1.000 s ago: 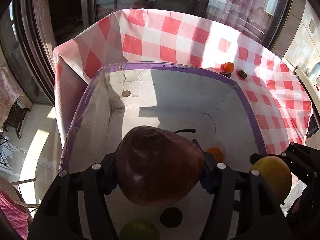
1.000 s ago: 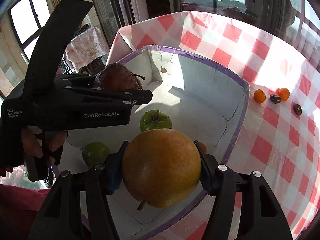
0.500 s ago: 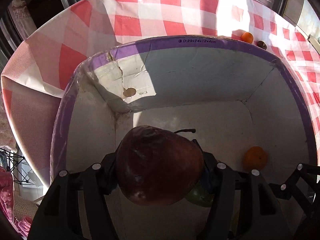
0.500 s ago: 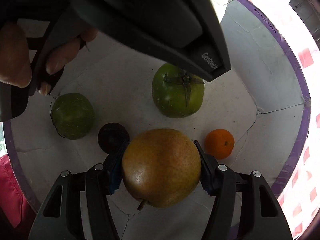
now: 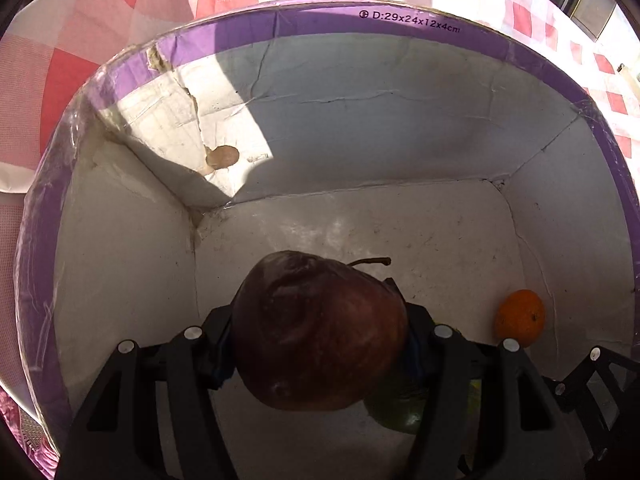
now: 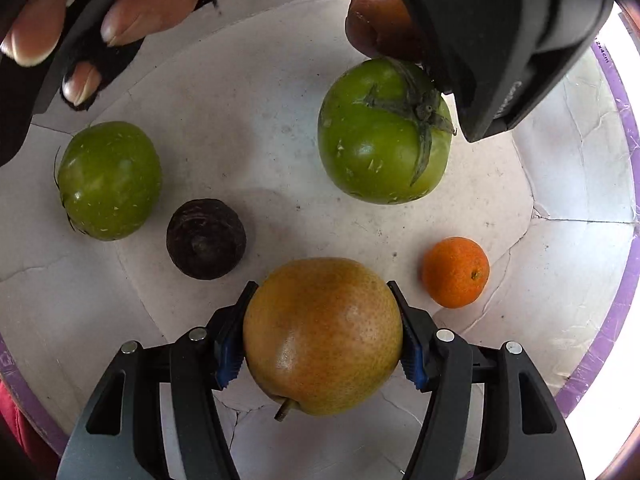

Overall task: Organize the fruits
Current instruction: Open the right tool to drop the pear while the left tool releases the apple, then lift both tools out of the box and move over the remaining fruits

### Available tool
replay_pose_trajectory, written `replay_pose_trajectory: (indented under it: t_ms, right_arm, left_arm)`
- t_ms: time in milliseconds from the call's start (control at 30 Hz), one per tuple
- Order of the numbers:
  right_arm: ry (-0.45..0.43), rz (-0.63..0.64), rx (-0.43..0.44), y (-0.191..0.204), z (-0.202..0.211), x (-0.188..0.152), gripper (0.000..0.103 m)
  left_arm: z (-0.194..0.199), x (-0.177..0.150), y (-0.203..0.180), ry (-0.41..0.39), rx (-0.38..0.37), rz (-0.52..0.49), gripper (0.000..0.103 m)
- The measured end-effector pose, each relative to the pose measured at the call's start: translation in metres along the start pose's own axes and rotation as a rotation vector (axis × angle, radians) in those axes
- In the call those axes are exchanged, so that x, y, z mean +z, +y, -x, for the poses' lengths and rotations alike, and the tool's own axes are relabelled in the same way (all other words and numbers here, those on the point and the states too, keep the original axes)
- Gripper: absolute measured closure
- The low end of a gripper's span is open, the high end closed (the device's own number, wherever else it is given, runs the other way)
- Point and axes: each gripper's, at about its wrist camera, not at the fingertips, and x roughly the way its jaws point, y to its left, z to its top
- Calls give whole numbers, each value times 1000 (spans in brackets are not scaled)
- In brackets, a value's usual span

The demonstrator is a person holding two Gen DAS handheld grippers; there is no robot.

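My left gripper (image 5: 320,332) is shut on a dark red-brown pear (image 5: 316,332) and holds it low inside the purple-rimmed white box (image 5: 400,20). My right gripper (image 6: 322,336) is shut on a yellow-brown pear (image 6: 320,336) just above the box floor (image 6: 248,128). On the floor lie two green tomatoes (image 6: 384,132) (image 6: 108,180), a dark shrivelled fruit (image 6: 206,238) and a small orange (image 6: 456,272), which also shows in the left wrist view (image 5: 520,318). The left gripper and its pear (image 6: 376,24) hang over the far tomato.
The box stands on a red-and-white checked tablecloth (image 5: 80,40). Its walls are cracked, with a brown spot (image 5: 222,157) on the far wall. The person's fingers (image 6: 132,12) show at the top left of the right wrist view.
Both grippers have gone down into the box with their pears. The floor and the fruits on it look closer in both views.
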Motion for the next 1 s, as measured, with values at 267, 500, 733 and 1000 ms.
replay_pose_trajectory:
  t_ms: [267,500,733,1000]
  right_arm:
    - [8,7,-12,10,1,9,26]
    - [-45,34,-63,21,15,12,17]
    - [-211,139,-209,41,37,-6,17]
    - [-483,99,-125,24,80,-34,17]
  left_arm:
    - [-6,2,3,47,-40,31,38]
    - [5,7,2,33,-124,84,20]
    - [47,10,4,-82,-175,187,9]
    - [114,13,-13,-329,70,148,5]
